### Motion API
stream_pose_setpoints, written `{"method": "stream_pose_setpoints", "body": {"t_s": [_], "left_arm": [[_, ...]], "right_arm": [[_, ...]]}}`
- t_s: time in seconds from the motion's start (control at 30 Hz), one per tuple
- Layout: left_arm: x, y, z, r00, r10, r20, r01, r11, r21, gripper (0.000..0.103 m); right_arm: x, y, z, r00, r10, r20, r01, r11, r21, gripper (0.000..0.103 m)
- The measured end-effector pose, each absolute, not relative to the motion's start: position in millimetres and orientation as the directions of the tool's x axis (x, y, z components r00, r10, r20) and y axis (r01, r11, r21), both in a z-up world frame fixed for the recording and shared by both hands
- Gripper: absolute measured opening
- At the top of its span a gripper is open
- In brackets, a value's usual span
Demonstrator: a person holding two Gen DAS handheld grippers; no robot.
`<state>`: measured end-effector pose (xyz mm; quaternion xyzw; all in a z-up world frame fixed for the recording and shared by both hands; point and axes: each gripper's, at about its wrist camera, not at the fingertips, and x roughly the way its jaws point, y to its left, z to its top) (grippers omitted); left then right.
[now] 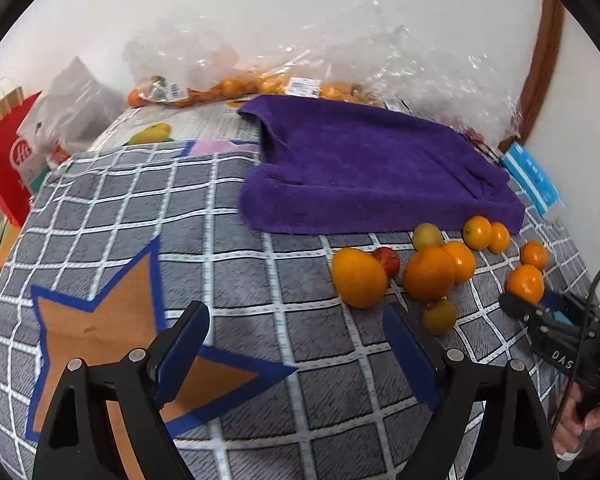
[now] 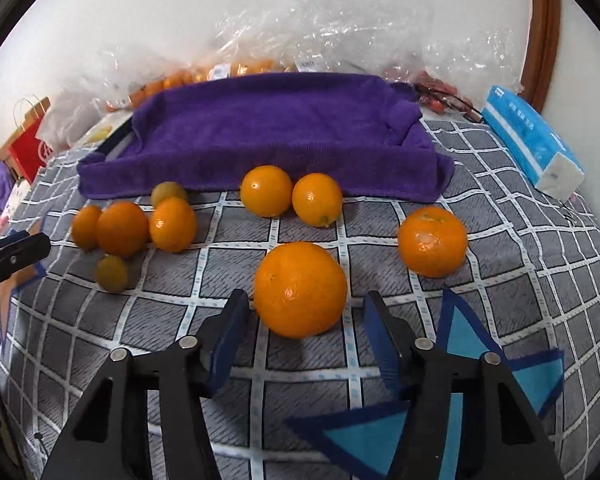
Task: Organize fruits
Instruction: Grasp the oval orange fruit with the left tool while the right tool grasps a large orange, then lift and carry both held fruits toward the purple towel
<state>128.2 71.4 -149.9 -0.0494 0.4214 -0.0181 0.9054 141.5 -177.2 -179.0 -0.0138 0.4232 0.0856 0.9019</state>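
Facing fruit: a mandarin orange (image 2: 300, 289) sits dead ahead at 12 o'clock of the right gripper (image 2: 306, 320), between the two blue fingers (image 2: 230, 336)
Finger state, right: apart, with a gap on each side of the mandarin; the pads do not press on it yet, by my reading
Finger state, left: the left gripper (image 1: 296, 344) stands wide apart with nothing between its fingers, only cloth below
Nearer hand: the right one, clearly; from the left gripper this mandarin (image 1: 526, 283) lies far out at 2 o'clock
Long axis: none to speak of, the fruit is round, so any closing line across its middle should serve
Other fruit: a second mandarin (image 2: 432, 241) at 1 o'clock, two smooth oranges (image 2: 266, 190) at 12 o'clock further off, a cluster (image 2: 122, 228) with two greenish ones at 10 o'clock
Likely goal: a purple towel (image 2: 276, 128) spread beyond the fruit at 12 o'clock, judged the place for sorting
Surface: a grey checked cloth (image 2: 300, 364) with white grid lines and blue triangle patches, soft-looking, so the fruit may roll a little
Room: white wall behind, clear plastic bags (image 2: 300, 12) of more fruit along it, a blue tissue pack (image 2: 532, 144) at 2 o'clock, a red paper bag (image 1: 4, 156) at the left edge
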Motion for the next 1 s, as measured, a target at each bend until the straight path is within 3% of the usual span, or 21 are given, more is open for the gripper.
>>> {"method": "stream_pose_setpoints", "body": {"t_s": [0.17, 0.33, 0.4, 0.47, 0.53, 1.0], "left_arm": [[143, 62, -161, 0.623, -0.127, -0.772, 0.013, 0.988, -0.153, 0.079], [152, 52, -164, 0.639, -0.151, -0.754, 0.037, 0.985, -0.166, 0.073], [154, 47, -165, 0.641, -0.145, -0.753, 0.056, 0.988, -0.142, 0.065], [154, 45, -165, 0.637, -0.182, -0.749, 0.093, 0.983, -0.160, 0.044], [153, 48, -164, 0.632, -0.209, -0.747, 0.103, 0.977, -0.187, 0.033], [150, 65, -165, 0.648, -0.153, -0.746, 0.025, 0.983, -0.180, 0.037]], "right_arm": [[144, -173, -181, 0.627, 0.148, -0.765, -0.191, 0.981, 0.033, 0.047], [143, -176, -181, 0.625, 0.158, -0.765, -0.187, 0.981, 0.050, 0.046], [143, -177, -181, 0.625, 0.166, -0.762, -0.189, 0.980, 0.059, 0.046], [143, -182, -181, 0.624, 0.189, -0.759, -0.184, 0.979, 0.092, 0.045], [143, -186, -180, 0.623, 0.210, -0.754, -0.181, 0.976, 0.123, 0.044], [145, -182, -180, 0.619, 0.194, -0.761, -0.189, 0.977, 0.095, 0.046]]}}
